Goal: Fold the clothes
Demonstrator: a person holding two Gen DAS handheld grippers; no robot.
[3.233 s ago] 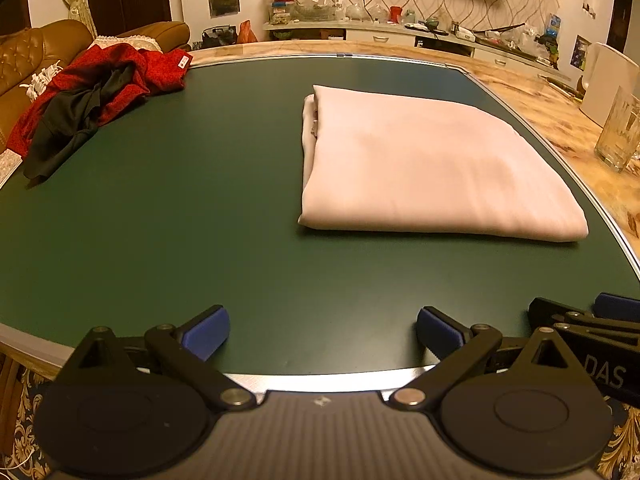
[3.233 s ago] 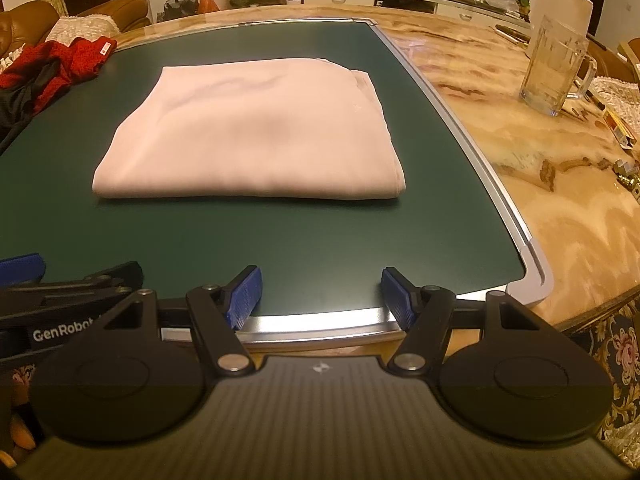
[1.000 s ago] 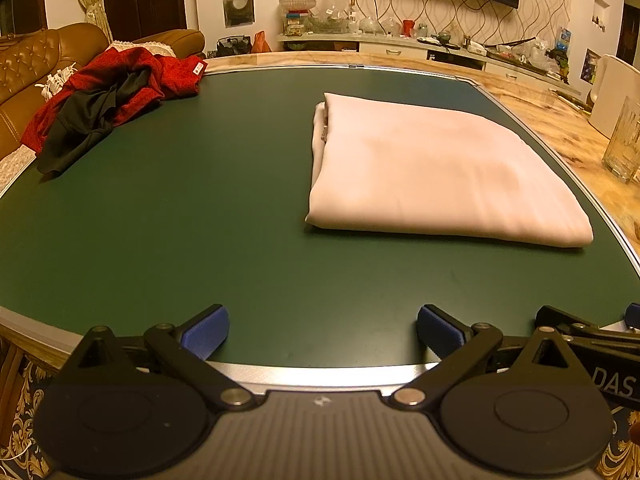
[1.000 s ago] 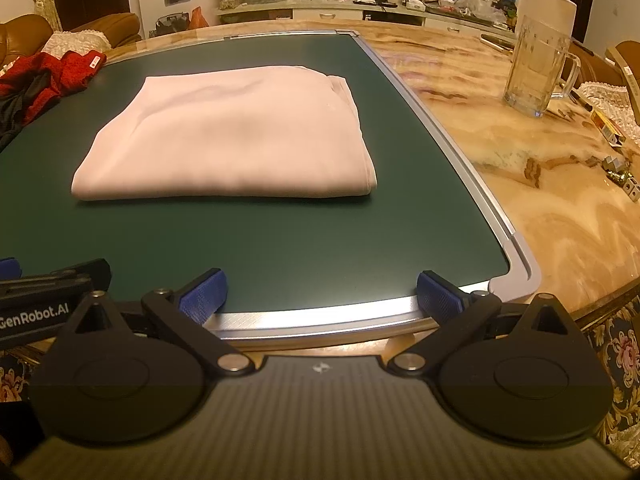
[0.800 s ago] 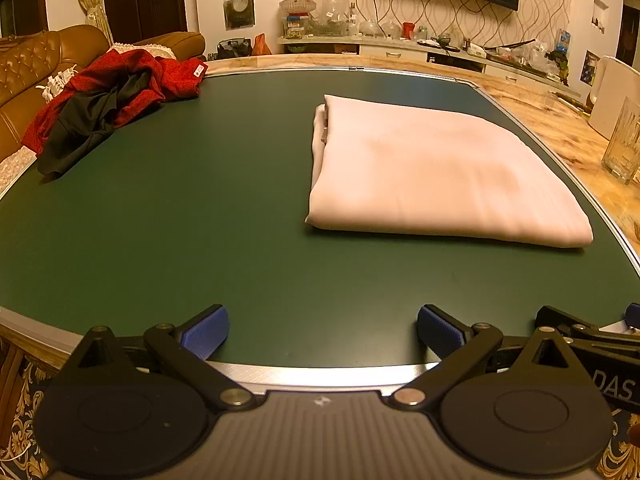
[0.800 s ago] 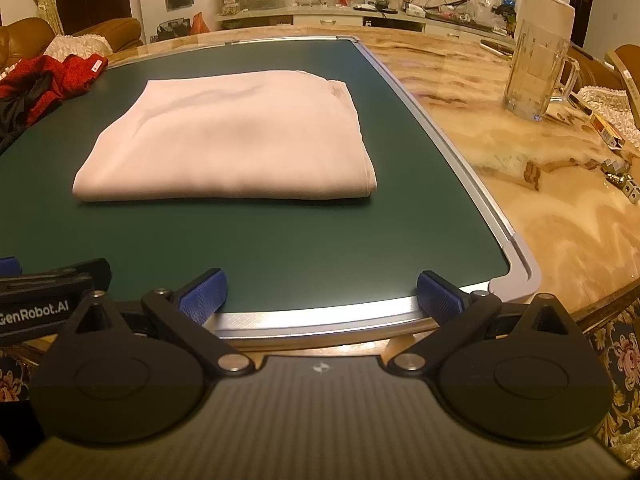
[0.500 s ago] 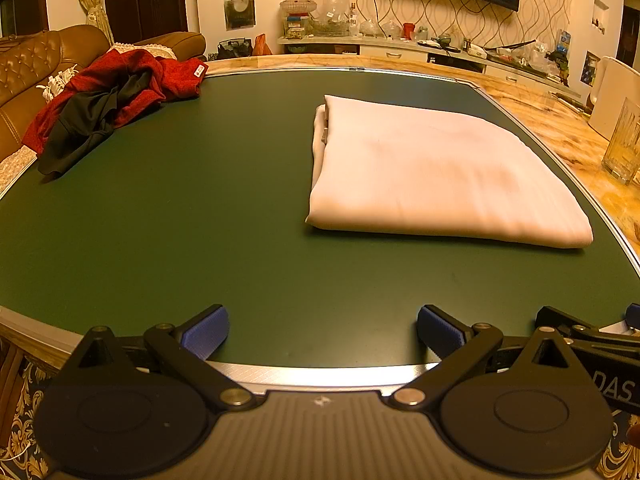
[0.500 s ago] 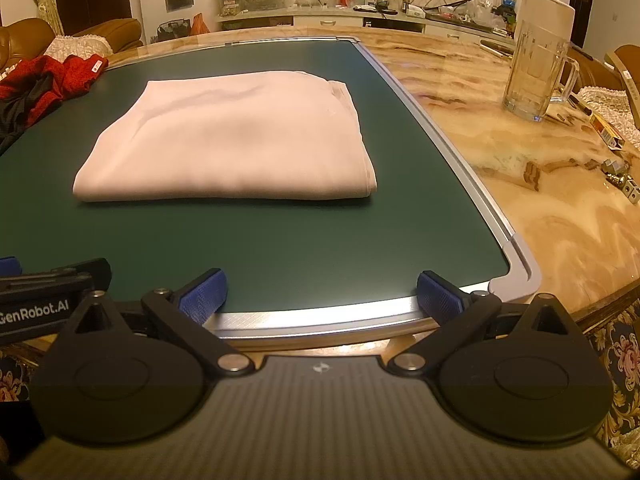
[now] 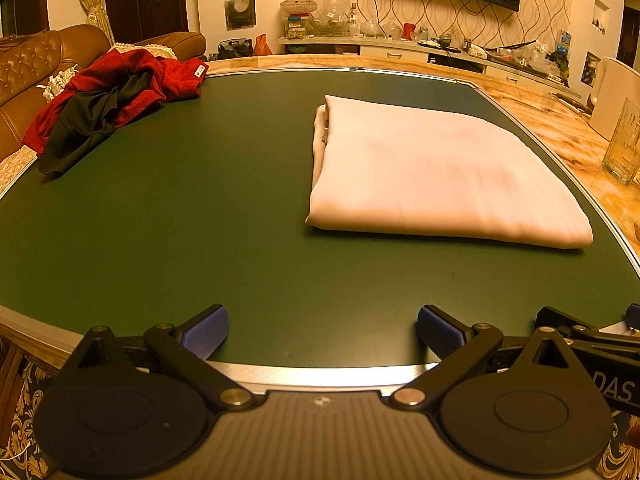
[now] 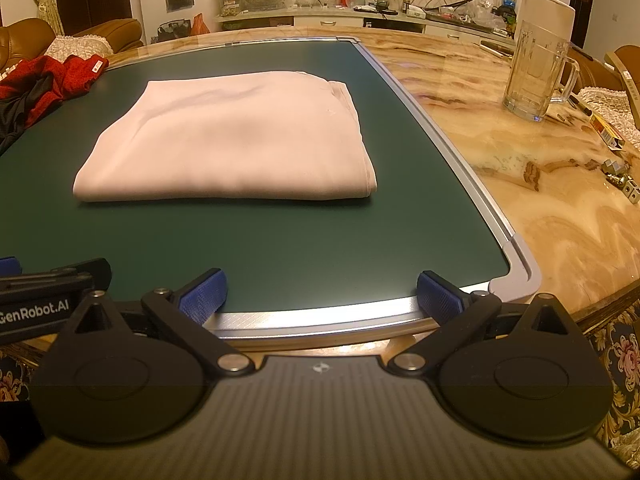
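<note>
A pale pink garment lies folded into a flat rectangle on the dark green mat, towards its right side. My left gripper hovers open at the mat's near edge, well short of the fold, with nothing between its blue pads. My right gripper is open too, over the mat's near right corner, and holds nothing. Each gripper shows at the edge of the other's view. A heap of red and black clothes lies crumpled at the mat's far left corner.
The mat's silver frame rests on a marble-patterned table. A glass mug stands on the marble to the right, with small items near it. A brown sofa sits behind the far left; a cluttered sideboard lines the back wall.
Over the last second nothing has visibly moved. About three seconds ago the right gripper's jaws were narrower and have since spread wider; both views sit slightly further back.
</note>
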